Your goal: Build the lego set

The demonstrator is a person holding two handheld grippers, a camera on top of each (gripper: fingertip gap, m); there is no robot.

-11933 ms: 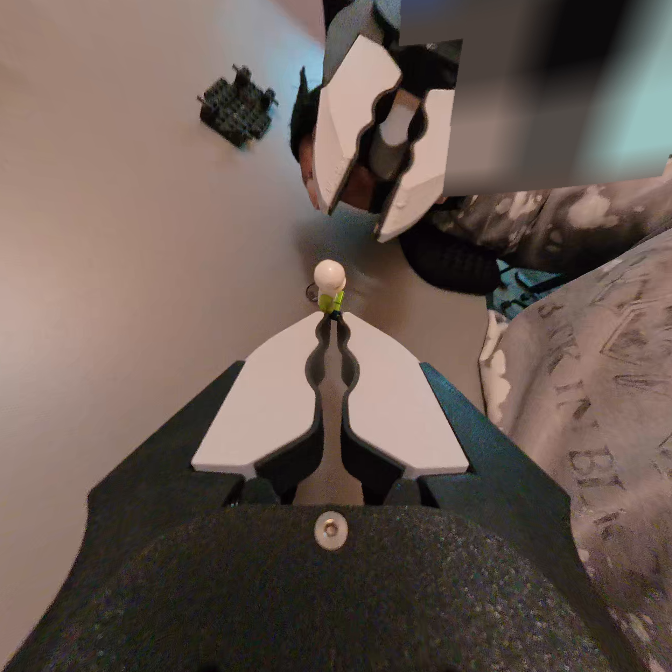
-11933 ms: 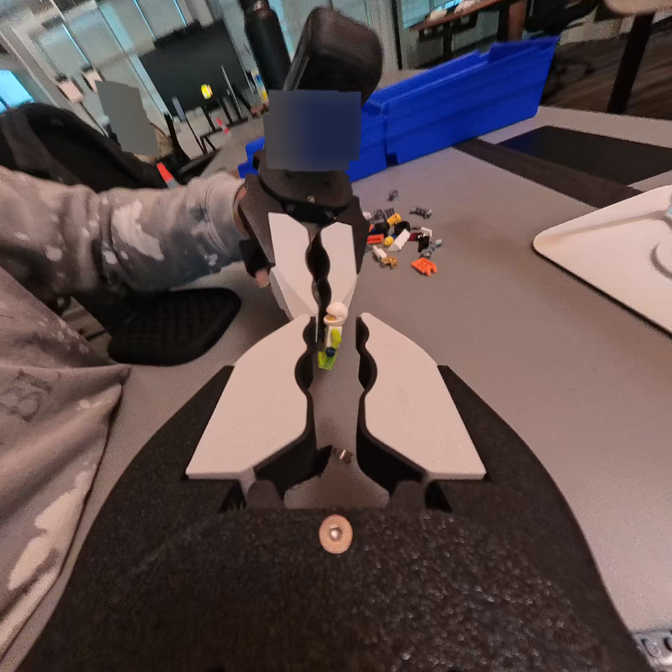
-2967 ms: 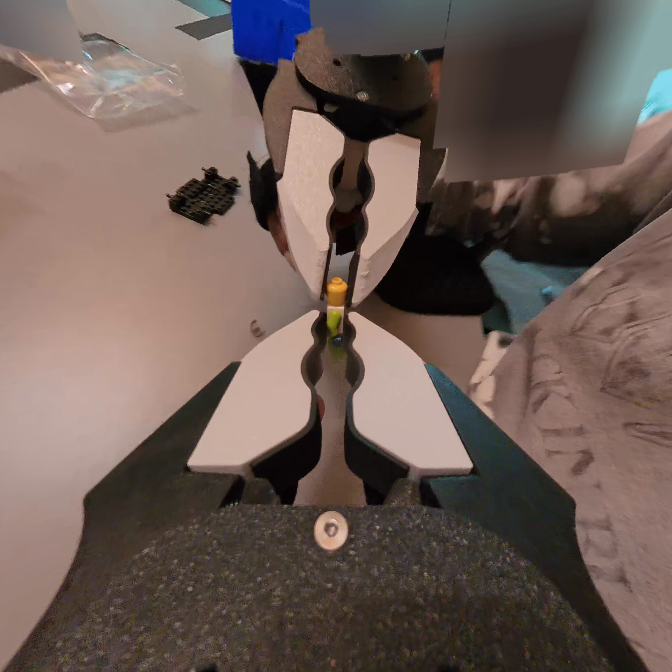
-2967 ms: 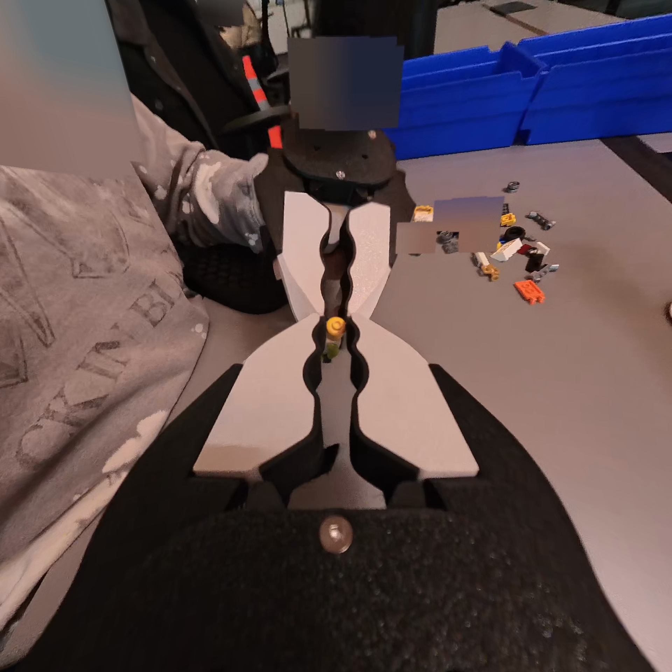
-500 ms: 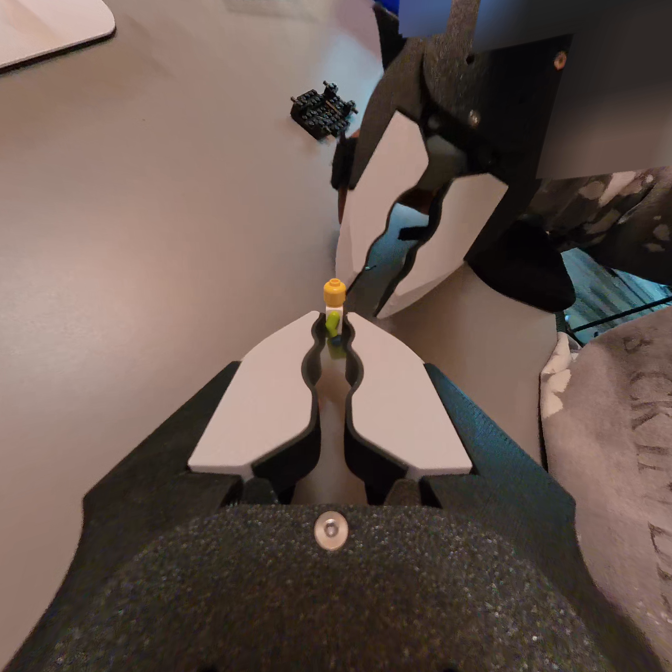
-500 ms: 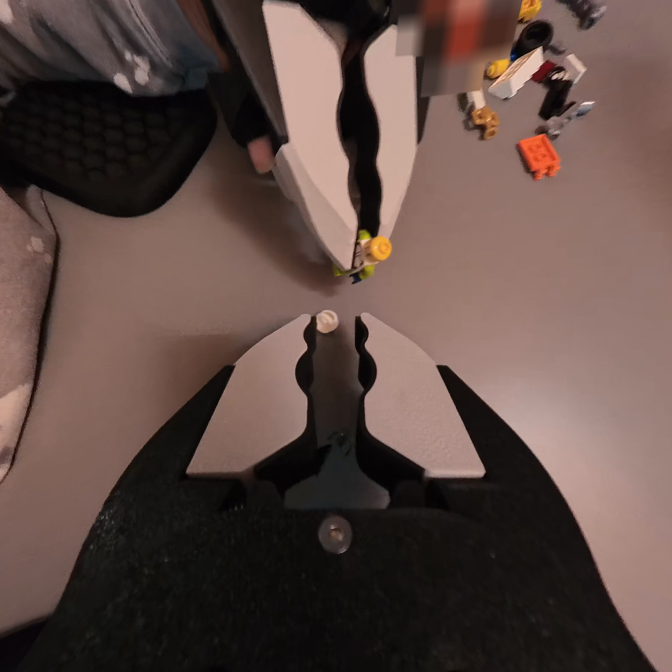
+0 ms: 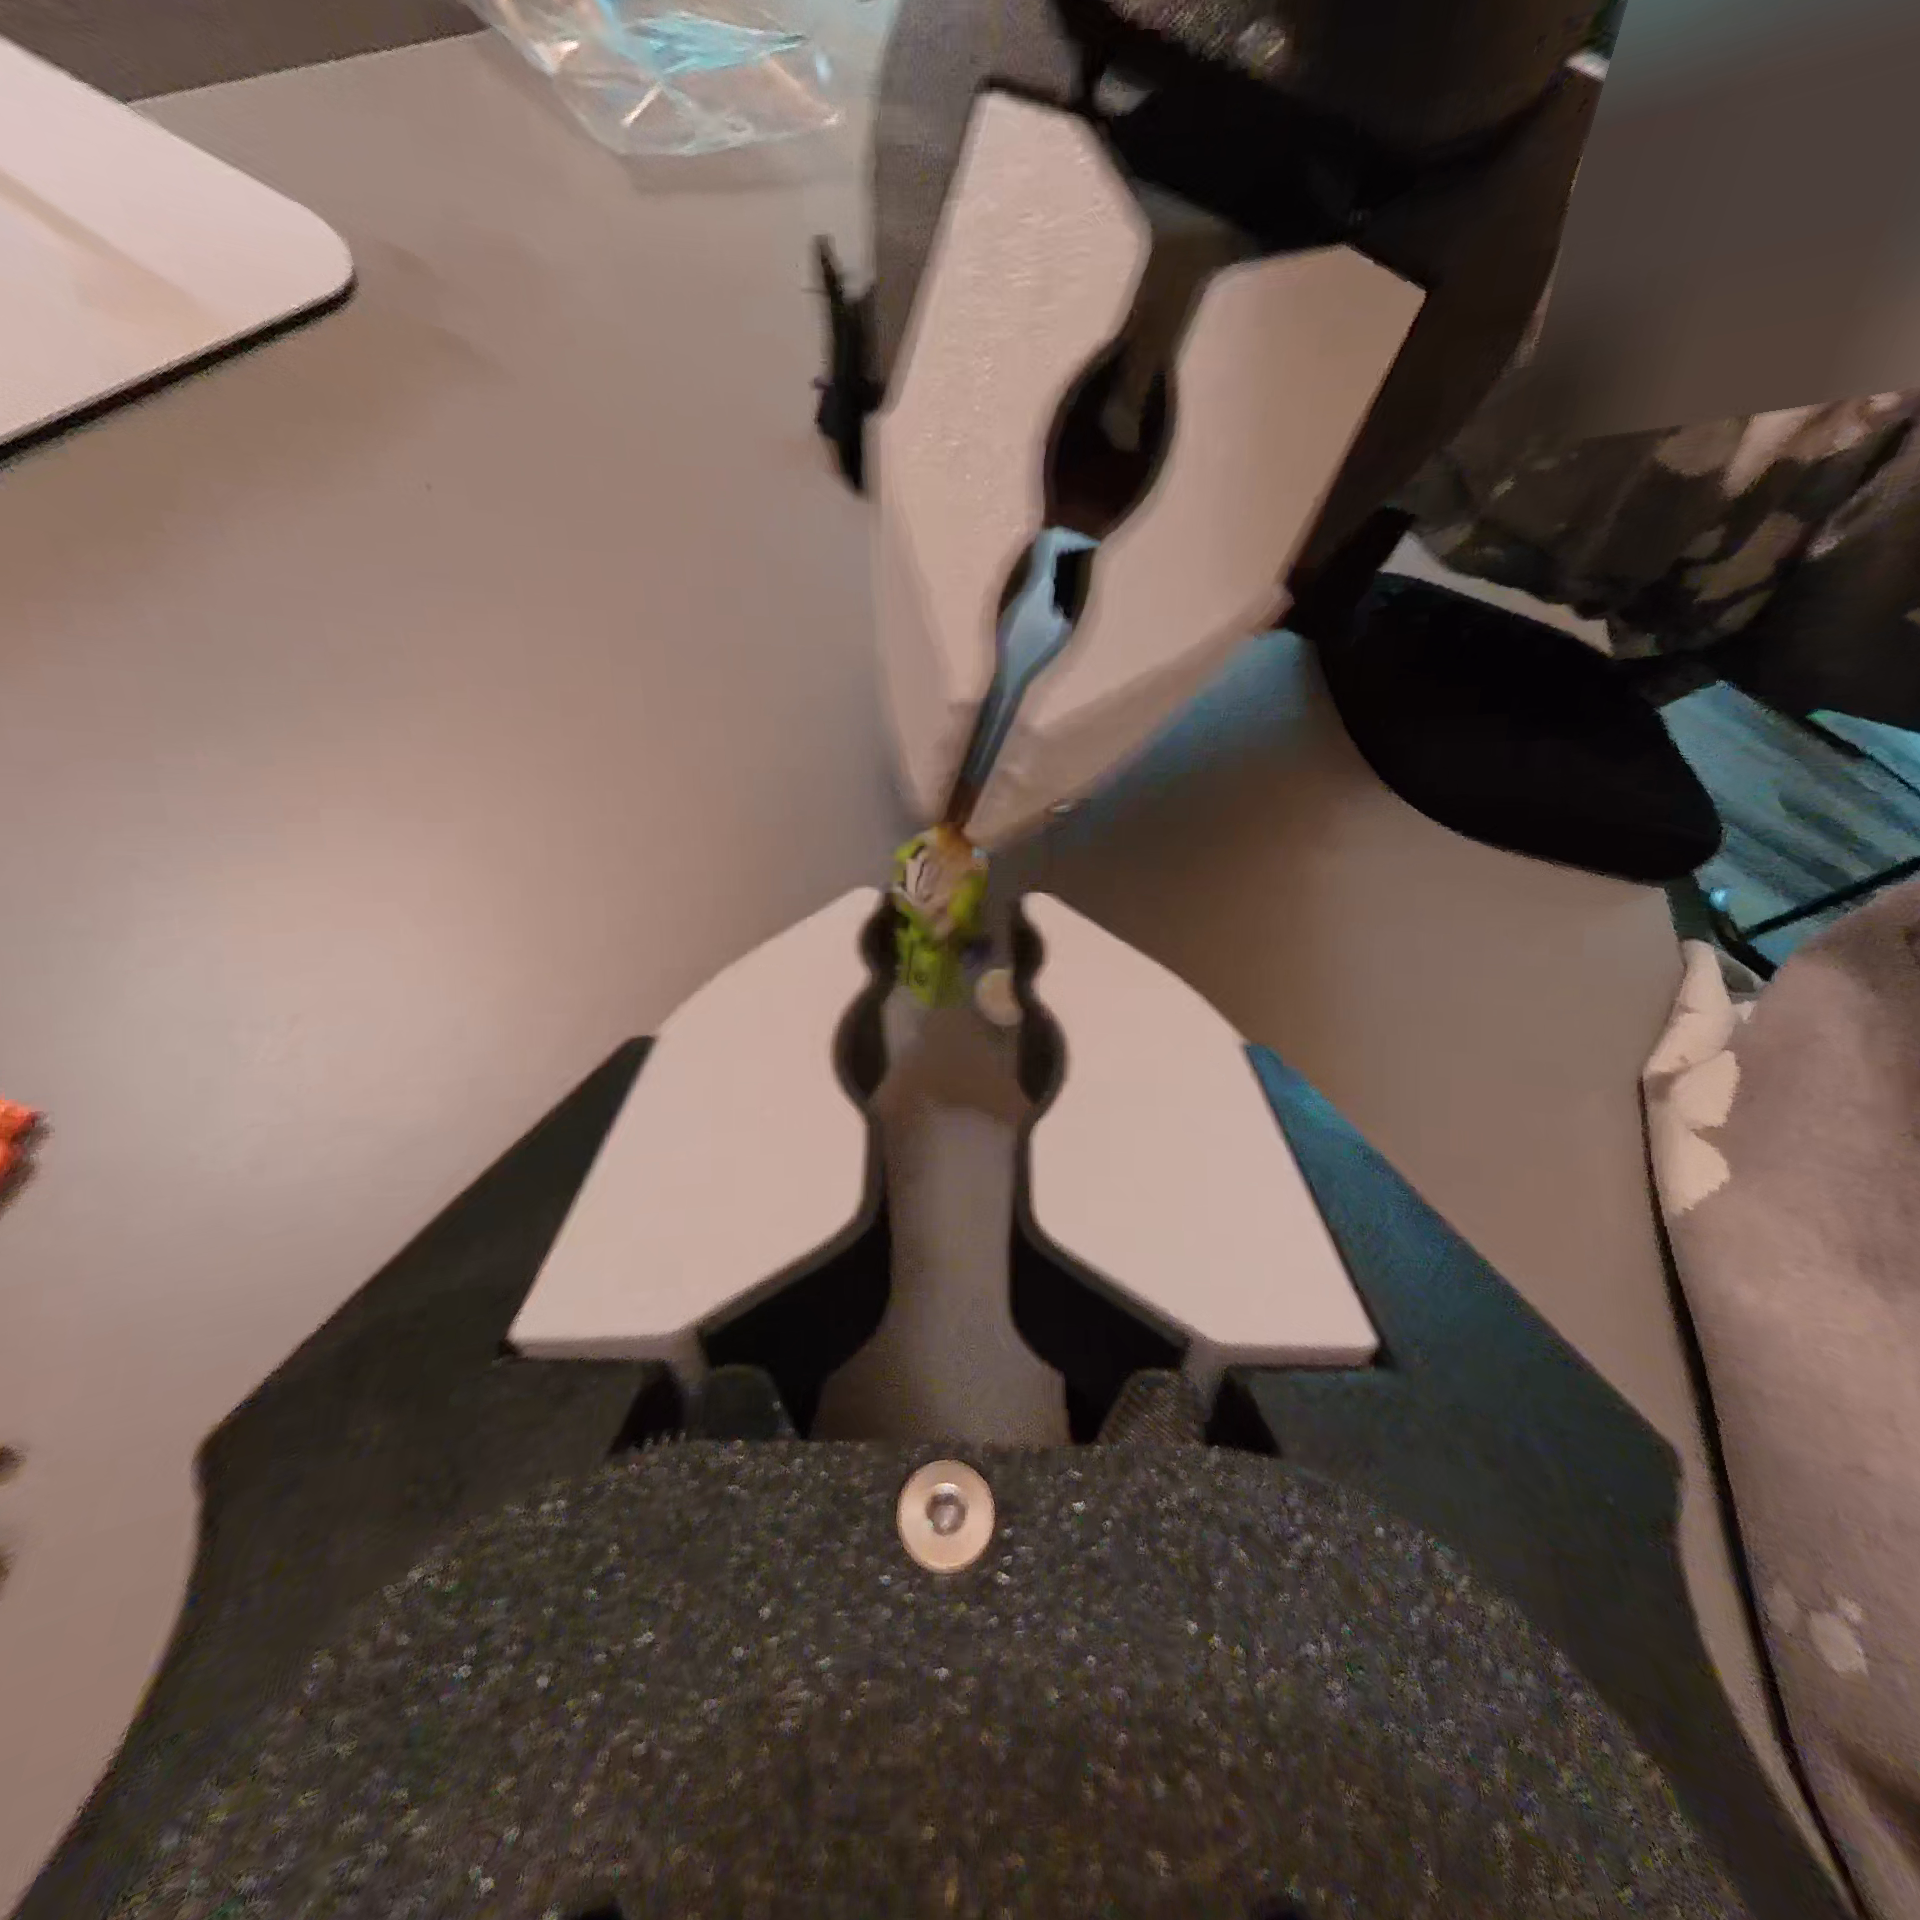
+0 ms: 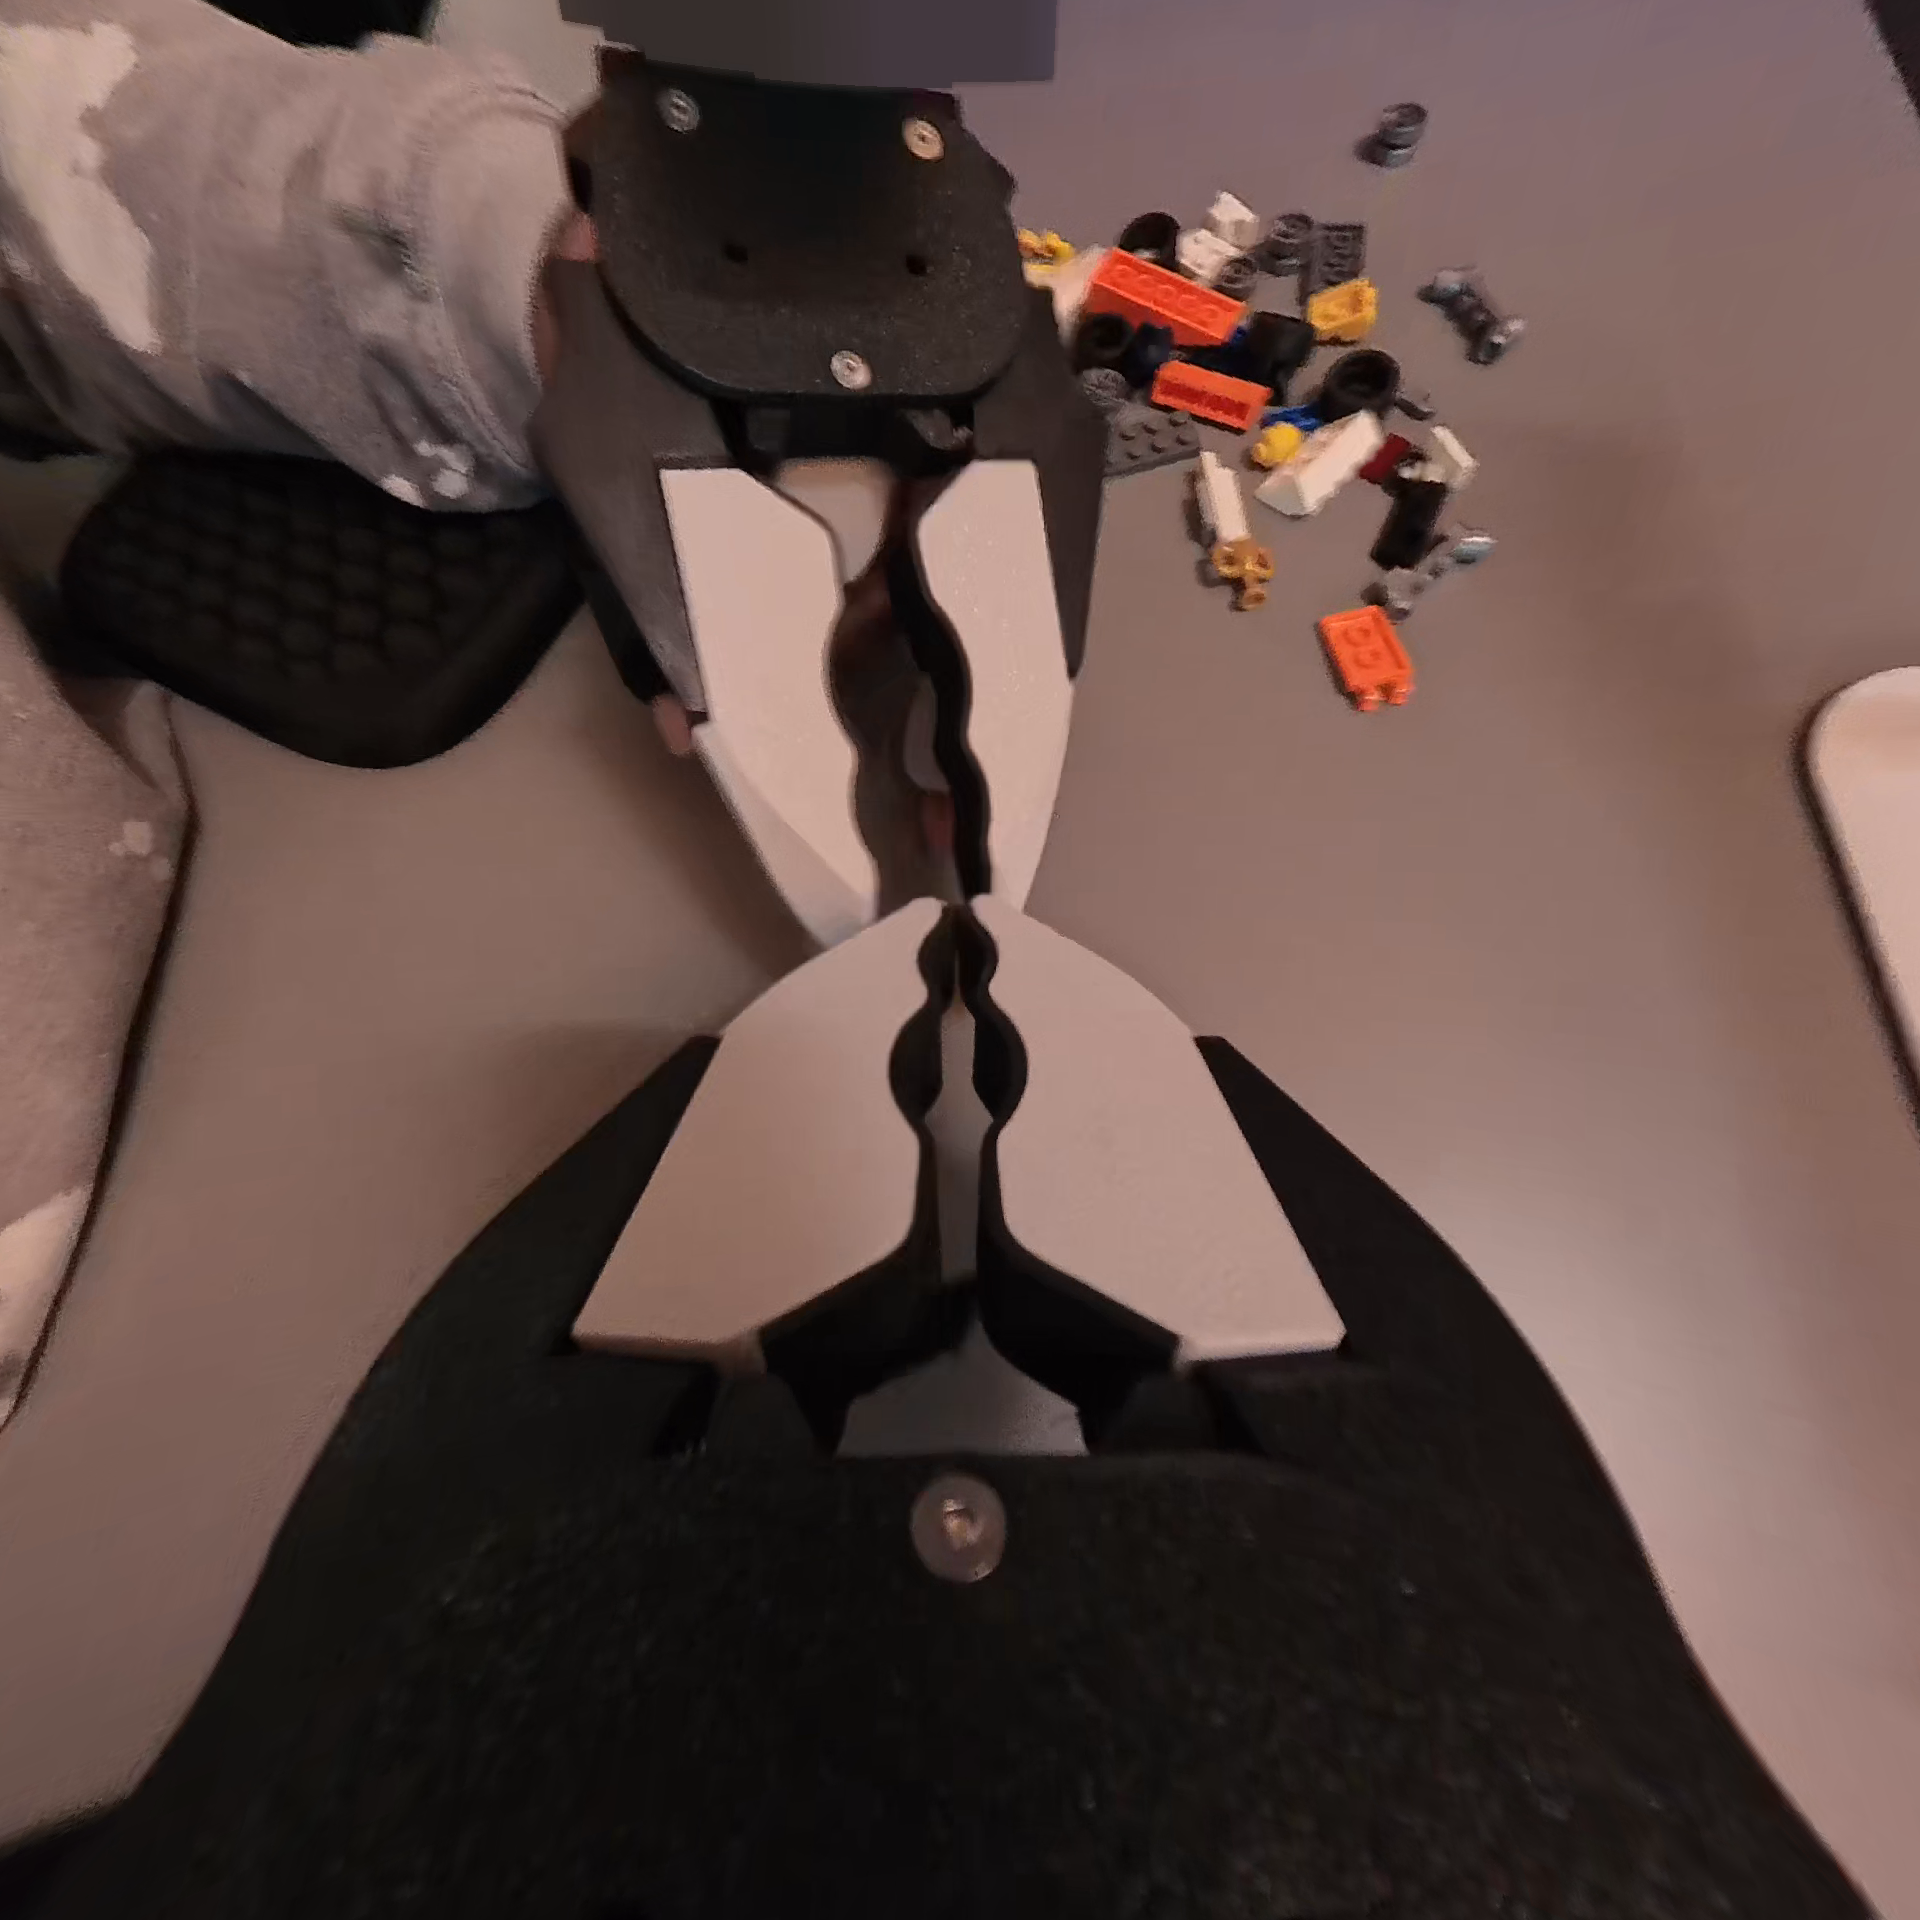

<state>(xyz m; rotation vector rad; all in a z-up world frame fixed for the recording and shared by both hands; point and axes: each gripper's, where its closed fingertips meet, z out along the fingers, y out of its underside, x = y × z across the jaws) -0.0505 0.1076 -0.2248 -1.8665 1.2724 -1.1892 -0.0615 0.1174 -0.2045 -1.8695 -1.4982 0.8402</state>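
The right tool (image 8: pixel 954 914) has closed on the minifigure's (image 7: pixel 932 920) head, and the left tool (image 7: pixel 945 914) has let go.

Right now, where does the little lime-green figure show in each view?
Left wrist view: figure at centre, between the open left gripper tips, its top pinched by the right gripper.
Right wrist view: not visible; hidden beyond the shut gripper tips.
Shared landmark: the orange brick.
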